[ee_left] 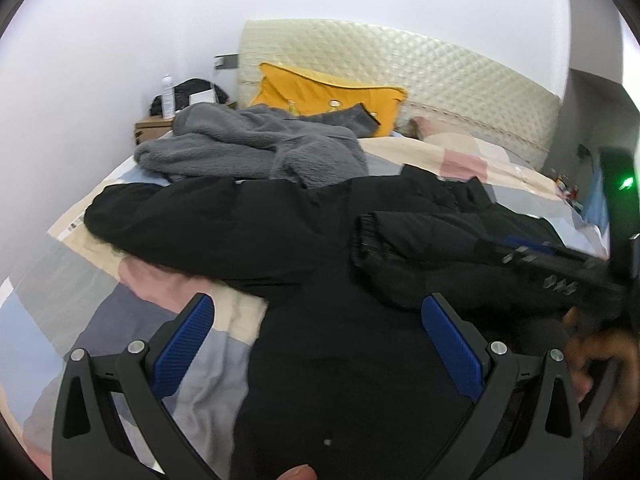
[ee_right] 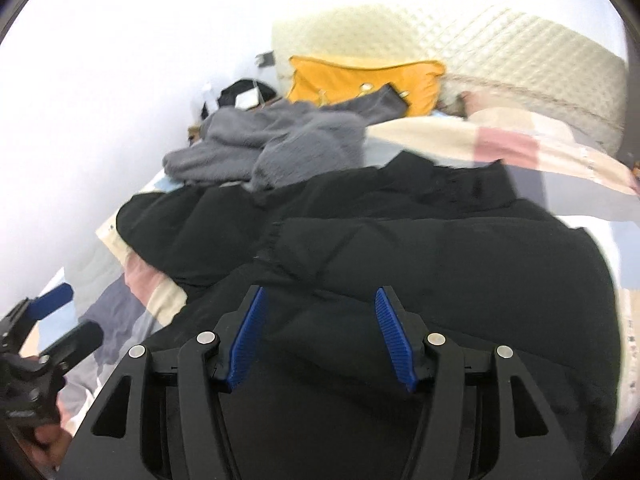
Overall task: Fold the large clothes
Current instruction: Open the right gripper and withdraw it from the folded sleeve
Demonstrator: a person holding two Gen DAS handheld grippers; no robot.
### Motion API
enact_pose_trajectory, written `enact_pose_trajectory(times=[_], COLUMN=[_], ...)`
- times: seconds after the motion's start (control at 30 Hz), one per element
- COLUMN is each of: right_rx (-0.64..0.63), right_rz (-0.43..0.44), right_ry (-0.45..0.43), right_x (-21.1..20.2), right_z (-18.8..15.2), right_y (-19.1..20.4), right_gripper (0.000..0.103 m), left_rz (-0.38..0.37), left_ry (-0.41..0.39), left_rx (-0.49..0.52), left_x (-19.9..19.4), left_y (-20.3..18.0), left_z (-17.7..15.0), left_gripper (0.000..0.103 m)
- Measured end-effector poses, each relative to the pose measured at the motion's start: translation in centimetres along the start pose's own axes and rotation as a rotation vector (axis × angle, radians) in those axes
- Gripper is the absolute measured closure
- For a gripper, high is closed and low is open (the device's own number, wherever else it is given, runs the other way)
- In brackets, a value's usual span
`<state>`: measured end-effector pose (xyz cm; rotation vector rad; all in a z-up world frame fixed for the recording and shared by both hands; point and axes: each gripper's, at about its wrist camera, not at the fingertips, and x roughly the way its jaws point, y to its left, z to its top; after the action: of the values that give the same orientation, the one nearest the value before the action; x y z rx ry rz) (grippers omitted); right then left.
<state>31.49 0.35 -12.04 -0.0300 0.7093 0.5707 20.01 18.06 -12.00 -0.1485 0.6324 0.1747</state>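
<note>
A large black padded jacket lies spread across the bed; it fills the right wrist view too. One sleeve with a ribbed cuff lies folded over the body. My left gripper is open and empty above the jacket's lower part. My right gripper is open and empty just over the jacket. The right gripper also shows at the right edge of the left wrist view, blurred. The left gripper shows at the lower left of the right wrist view.
A grey fleece garment lies bunched behind the jacket. A yellow pillow leans on the quilted cream headboard. The patchwork bedspread covers the bed. A nightstand with a bottle stands at the left by the white wall.
</note>
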Motion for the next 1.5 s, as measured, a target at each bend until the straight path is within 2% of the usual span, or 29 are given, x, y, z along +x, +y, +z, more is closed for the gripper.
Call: enact_pose_trajectory(times=[0.1,0.23,0.43,0.7,0.83,0.97,1.13,1.27,1.5], right_rx=[0.0,0.043,0.096,0.204,0.188,0.182,0.18,0.187,0.25], right_rz=[-0.057,-0.118,-0.269,-0.314,-0.339,-0.332,-0.308,-0.347,-0.356], right_ry=[-0.029,-0.042,-0.024,0.029,0.058,0.085,0.123,0.107,0.023], right_x=[-2.5,-5.1,-7.5,-7.9,-7.5,-6.7,-5.3,-4.1,-4.6], right_z=[-0.7,-2.1,-5.1,-9.6,-11.0,-12.3,-13.1,-12.6,-11.5], right_y=[-2.7,-7.2,-13.8,-21.0,-22.4,-23.6,-24.4,-24.6,-25.2], right_gripper=[0.048,0.048,0.047,0.046,0.046,0.035,0.035,0.035,0.035], left_rz=[-0.036,-0.123,-0.11,-0.085,-0.085,-0.062,-0.049,-0.036,-0.046], left_ry=[0.005,0.038,0.059,0.072,0.074,0.079,0.085,0.096,0.103], left_rx=[0.012,-0.013,0.054,0.107,0.103,0.112,0.126,0.14,0.153], left_x=[-0.1,0.3,0.8,1.0,0.7,1.1,1.3,1.7,1.9], left_y=[-1.4,-3.5,-7.0,-8.5,-8.7,-9.0,-9.5,-9.8,-10.1], left_z=[-0.4,-1.2,-2.2,-3.0,-3.1,-3.2,-3.4,-3.7,-3.8], left_gripper=[0.0,0.0,0.0,0.0,0.0,0.0,0.0,0.0,0.0])
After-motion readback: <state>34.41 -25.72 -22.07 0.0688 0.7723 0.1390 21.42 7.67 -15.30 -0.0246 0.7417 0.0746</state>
